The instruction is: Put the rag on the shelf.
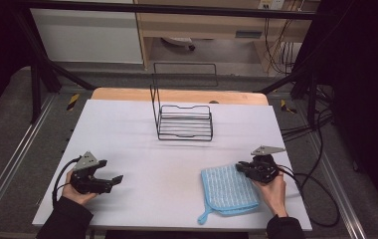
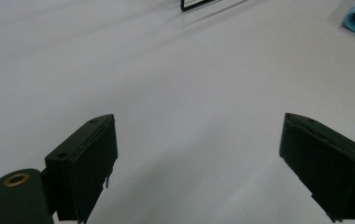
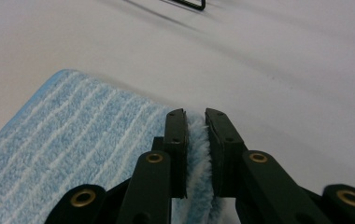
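Right gripper (image 3: 196, 122) is pinched on blue cloth (image 1: 227, 189) edge; wire rack (image 1: 184, 122) lies far ahead-left of cloth. Left gripper (image 2: 199, 158) is held wide open, w/ nothing in it.

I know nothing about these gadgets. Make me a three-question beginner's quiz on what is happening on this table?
1. True or false: the right gripper has its jaws closed on an edge of the blue striped terry cloth.
2. Multiple choice: the left gripper is A) clamped on the cloth, B) open over bare table, C) inside the rack.
3. Short answer: which object stands at the far side of the white table, away from both grippers?

Key
1. True: cloth pile is pinched between its jaws.
2. B: its jaws stand wide apart with nothing between them.
3. The black wire rack with the tall back frame.
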A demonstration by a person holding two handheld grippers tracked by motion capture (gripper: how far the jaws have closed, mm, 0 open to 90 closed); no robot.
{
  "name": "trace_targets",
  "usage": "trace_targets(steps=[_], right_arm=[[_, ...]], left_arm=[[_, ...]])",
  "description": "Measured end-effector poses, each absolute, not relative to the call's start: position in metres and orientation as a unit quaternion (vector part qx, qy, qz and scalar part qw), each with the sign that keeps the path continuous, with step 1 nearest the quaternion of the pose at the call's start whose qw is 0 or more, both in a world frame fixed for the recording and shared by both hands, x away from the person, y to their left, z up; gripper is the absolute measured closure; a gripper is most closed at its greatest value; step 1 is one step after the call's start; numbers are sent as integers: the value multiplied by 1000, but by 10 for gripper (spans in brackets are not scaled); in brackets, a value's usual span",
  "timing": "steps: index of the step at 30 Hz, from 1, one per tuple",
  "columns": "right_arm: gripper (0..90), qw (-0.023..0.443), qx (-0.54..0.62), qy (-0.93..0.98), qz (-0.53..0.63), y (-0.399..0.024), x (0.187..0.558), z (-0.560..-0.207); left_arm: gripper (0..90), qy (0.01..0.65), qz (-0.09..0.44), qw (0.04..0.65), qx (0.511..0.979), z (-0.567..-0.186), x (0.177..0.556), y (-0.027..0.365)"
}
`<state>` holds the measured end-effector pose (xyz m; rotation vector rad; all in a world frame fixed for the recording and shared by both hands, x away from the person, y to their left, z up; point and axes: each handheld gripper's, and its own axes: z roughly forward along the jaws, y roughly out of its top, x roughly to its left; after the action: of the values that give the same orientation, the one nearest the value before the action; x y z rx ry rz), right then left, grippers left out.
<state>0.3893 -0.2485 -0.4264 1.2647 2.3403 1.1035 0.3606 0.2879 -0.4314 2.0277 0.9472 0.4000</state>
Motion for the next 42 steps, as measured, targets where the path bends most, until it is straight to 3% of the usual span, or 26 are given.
trace_targets(steps=[14,31,37,42], right_arm=[[793,173,412,820,359,-229,407,-420],[772,182,385,837,343,-206,439,-427],[733,185,382,843,332,-205,444,-435],[613,183,397,831,345,-210,446,-437]], left_arm=[[114,380,161,420,808,-432,361,288],[114,383,163,419,807,-432,361,289],[114,382,162,418,808,-433,362,288],[114,381,160,417,809,-433,362,288]])
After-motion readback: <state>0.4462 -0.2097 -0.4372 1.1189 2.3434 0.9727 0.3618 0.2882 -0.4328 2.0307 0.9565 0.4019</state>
